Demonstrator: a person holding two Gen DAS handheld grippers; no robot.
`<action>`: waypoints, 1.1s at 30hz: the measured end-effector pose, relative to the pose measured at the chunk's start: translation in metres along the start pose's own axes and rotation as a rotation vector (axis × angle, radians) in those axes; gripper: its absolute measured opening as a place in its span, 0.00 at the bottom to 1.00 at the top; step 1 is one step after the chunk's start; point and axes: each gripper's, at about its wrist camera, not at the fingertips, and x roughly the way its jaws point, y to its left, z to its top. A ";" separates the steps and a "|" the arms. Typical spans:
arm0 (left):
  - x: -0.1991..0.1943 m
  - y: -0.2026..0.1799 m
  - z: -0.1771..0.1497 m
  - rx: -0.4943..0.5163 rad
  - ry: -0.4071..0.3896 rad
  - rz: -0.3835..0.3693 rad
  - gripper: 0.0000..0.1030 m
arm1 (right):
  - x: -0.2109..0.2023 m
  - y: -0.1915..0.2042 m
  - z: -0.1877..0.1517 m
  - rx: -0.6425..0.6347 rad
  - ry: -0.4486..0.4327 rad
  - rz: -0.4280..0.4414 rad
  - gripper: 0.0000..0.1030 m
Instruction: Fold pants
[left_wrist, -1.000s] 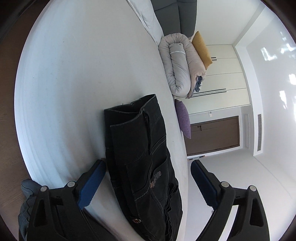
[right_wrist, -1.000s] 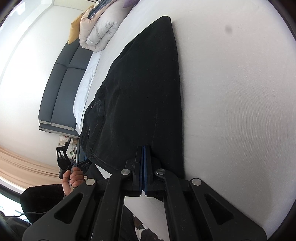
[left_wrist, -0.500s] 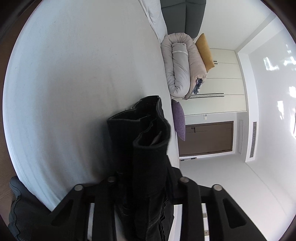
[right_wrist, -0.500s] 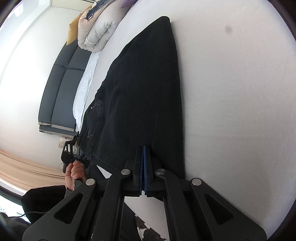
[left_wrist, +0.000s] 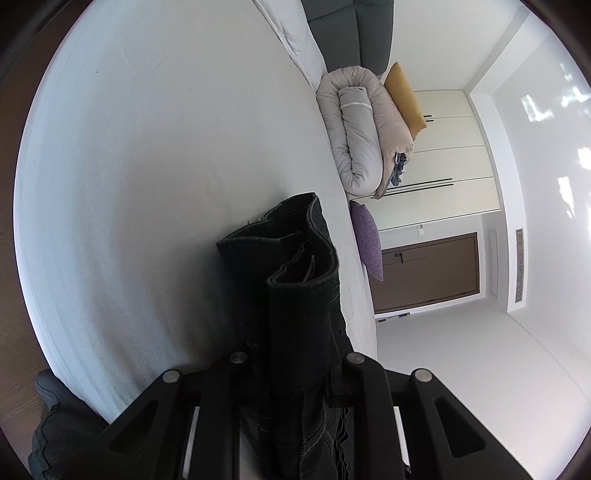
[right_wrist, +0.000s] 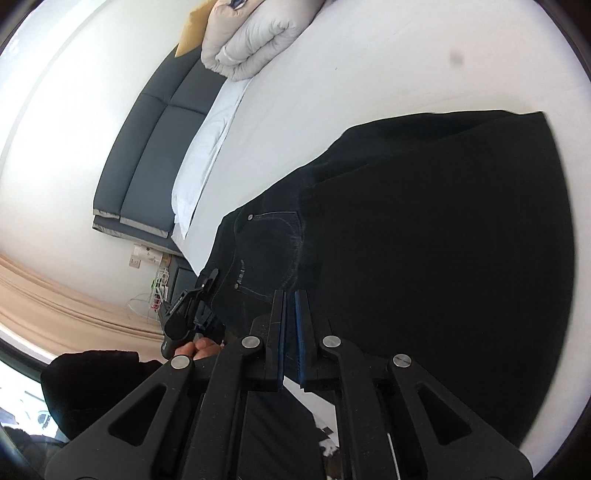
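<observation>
White bed sheet (left_wrist: 155, 155) fills most of both views, smooth and bare around the garment, with one small grey spot (right_wrist: 457, 58) on it in the right wrist view. At the head of the bed there's a dark grey padded headboard (right_wrist: 147, 155) and a white pillow (right_wrist: 201, 158) lying flat just below it. A rolled beige duvet (left_wrist: 360, 133) sits on the bed beyond the pants, a mustard cushion (left_wrist: 404, 99) tucked against its far side and a purple cushion (left_wrist: 367, 242) just beside the roll's near end. Past the duvet, white wardrobe doors (left_wrist: 450, 166) and a brown door (left_wrist: 428, 271). A beige curtain (right_wrist: 55, 295) hangs below the headboard wall in the right wrist view.

Now the black jeans (right_wrist: 424, 240): spread wide on the sheet on the near side of the duvet, dark denim with a back pocket and a small metal rivet (right_wrist: 250, 217) showing toward the waist end. In the left wrist view the waistband bunches upright in thick folds, raised off the sheet.

Left gripper (left_wrist: 295, 363) is clamped on that bunched waistband, denim packed between its fingers. Right gripper (right_wrist: 290, 332) has its blue pads (right_wrist: 300, 325) nearly together with a thin gap between them, at the jeans' near edge; whether cloth is pinched there, I can't tell. The person's hand (right_wrist: 199, 349) holds the left gripper's handle at the waist end.
</observation>
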 end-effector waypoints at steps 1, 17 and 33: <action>0.000 -0.002 0.000 0.009 -0.001 0.005 0.19 | 0.014 0.002 0.006 0.002 0.018 -0.017 0.04; 0.005 -0.026 -0.004 0.170 -0.026 0.100 0.19 | 0.113 -0.021 0.038 0.056 0.091 -0.148 0.00; 0.028 -0.194 -0.116 0.961 0.022 0.208 0.16 | 0.021 -0.066 0.025 0.195 -0.141 0.216 0.77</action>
